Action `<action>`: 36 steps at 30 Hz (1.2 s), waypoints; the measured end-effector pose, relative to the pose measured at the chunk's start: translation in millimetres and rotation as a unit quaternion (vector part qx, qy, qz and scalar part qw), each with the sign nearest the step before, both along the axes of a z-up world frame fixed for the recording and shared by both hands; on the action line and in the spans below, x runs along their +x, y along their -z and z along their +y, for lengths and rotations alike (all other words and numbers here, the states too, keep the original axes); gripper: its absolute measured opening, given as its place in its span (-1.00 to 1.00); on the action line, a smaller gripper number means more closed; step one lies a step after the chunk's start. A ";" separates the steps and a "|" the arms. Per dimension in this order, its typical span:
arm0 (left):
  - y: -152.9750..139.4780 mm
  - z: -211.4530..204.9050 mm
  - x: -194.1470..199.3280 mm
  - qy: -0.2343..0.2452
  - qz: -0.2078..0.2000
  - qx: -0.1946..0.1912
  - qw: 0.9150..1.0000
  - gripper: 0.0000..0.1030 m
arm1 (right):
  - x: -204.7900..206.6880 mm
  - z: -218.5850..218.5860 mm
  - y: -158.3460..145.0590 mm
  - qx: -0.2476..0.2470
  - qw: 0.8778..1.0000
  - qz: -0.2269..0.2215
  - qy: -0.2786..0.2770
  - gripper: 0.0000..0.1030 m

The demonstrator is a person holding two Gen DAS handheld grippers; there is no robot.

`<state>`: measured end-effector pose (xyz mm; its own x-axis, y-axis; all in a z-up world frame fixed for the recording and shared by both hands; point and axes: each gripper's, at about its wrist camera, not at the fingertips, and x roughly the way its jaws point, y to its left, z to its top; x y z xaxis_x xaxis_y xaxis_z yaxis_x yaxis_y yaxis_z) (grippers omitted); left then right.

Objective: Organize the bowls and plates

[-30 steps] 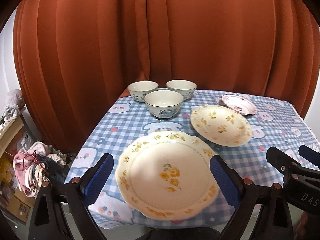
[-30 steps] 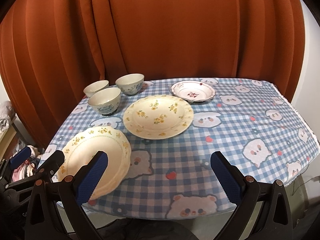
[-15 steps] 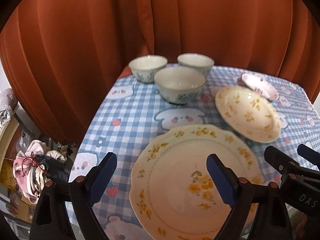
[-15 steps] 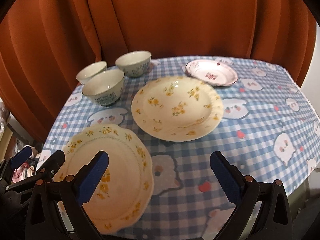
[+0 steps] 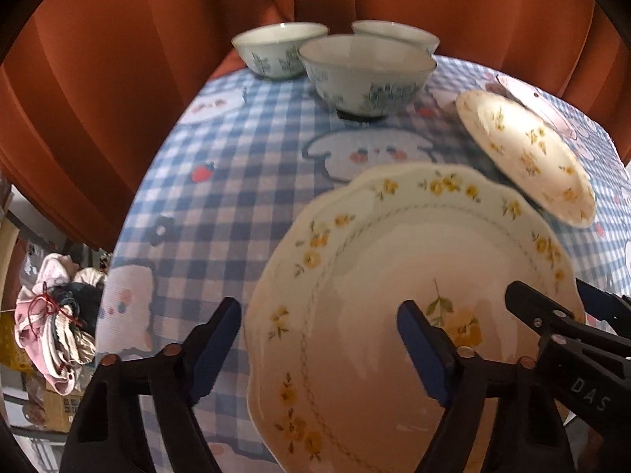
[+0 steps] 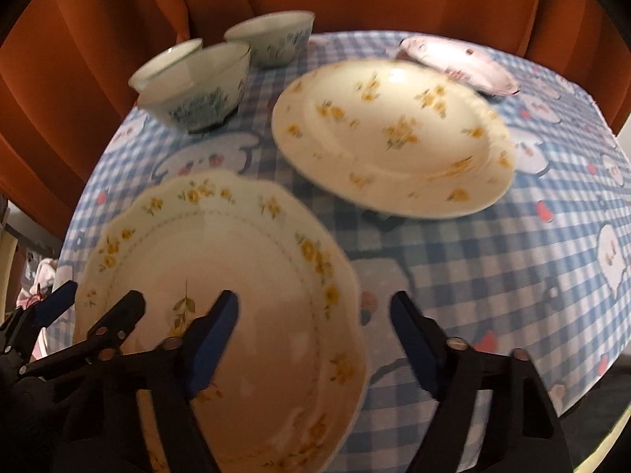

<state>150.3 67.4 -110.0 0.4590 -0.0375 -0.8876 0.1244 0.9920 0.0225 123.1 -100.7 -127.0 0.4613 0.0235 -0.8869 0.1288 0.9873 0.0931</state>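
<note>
Closing, ungripped, left gripper (image 5: 319,349) and right gripper (image 6: 313,339) straddle opposite rims of yellow-flowered plate (image 5: 394,276).

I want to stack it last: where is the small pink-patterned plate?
Far right of the table in the right wrist view, the small pink-patterned plate sits just behind the yellow-flowered deep plate.

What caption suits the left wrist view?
Left gripper, jaws closing, straddles the rim of the large floral plate; three bowls wait behind.
</note>
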 end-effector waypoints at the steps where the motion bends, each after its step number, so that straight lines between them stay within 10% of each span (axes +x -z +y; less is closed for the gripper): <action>1: 1.6 0.9 0.6 0.001 0.004 -0.005 1.000 0.51 | 1.4 2.2 3.3 0.000 1.000 0.007 -0.002 0.46; 36: -39.5 -16.4 19.4 0.035 0.016 -0.069 0.997 0.45 | 9.1 -7.4 -41.9 -0.008 0.999 0.018 0.038 0.32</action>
